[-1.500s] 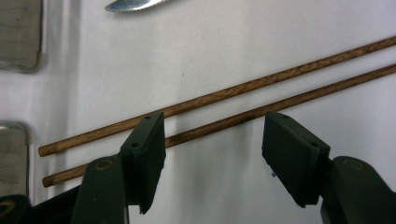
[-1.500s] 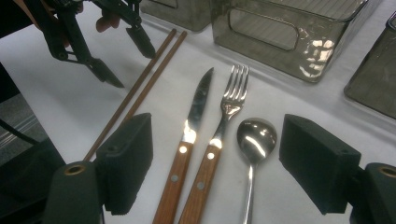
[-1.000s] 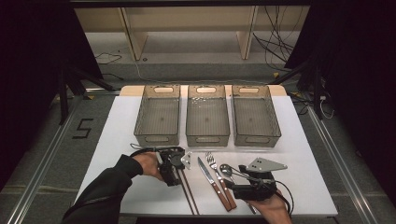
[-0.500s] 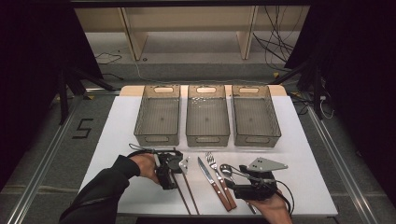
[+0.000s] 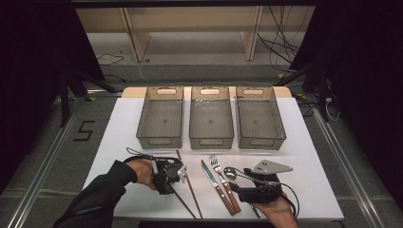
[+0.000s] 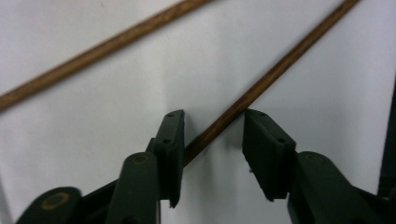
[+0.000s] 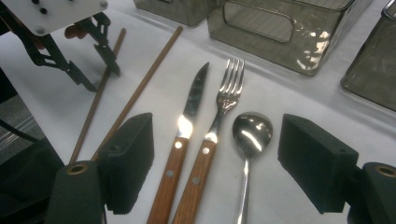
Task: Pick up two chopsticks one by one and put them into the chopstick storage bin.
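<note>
Between the closing, not yet clenched left gripper (image 6: 212, 135), the thin brown wooden chopstick (image 6: 261, 86) could be rolled aside

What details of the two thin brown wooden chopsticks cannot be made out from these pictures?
- Left gripper view: both ends of each thin brown wooden chopstick are cut off by the picture edges.
- High view: the black left hand-held gripper covers part of one chopstick.
- Right gripper view: the right hand-held gripper's black jaw hides the near ends.

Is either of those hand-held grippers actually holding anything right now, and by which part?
Nothing is gripped yet. The left hand-held gripper has been closing around one chopstick, mid-length; the right hand-held gripper is open.
</note>
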Tool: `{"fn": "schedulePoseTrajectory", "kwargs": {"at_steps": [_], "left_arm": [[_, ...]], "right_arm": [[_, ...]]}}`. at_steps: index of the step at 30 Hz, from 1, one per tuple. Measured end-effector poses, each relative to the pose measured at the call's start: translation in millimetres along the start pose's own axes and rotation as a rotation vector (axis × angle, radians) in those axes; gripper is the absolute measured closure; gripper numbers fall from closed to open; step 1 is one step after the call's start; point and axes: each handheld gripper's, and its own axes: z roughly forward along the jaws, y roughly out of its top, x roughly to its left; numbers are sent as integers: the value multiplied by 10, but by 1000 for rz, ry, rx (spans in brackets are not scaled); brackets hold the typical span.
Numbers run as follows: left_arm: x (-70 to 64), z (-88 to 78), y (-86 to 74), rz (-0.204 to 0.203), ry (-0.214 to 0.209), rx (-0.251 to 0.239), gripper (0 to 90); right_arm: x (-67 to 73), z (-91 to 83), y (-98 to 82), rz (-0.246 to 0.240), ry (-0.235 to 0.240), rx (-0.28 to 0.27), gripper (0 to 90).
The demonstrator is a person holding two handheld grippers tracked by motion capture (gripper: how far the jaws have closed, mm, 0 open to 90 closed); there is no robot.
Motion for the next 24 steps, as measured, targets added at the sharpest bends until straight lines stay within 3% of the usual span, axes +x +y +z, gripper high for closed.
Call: {"fn": "schedulePoseTrajectory", "kwargs": {"at_steps": [9, 12, 14, 20, 24], "left_arm": [[-98, -19, -129, 8, -14, 0, 749], [-126, -21, -158, 19, -16, 0, 766], [-143, -29, -165, 49, -8, 13, 771], [-184, -21, -171, 51, -17, 4, 832], [-175, -30, -177, 76, -14, 11, 838]], "right_arm": [[-2, 16, 1, 1, 1, 7, 279], [-3, 23, 0, 2, 2, 12, 279], [-5, 25, -2, 4, 2, 13, 279], [-18, 27, -4, 5, 3, 15, 279], [-22, 28, -5, 8, 2, 16, 279]]}}
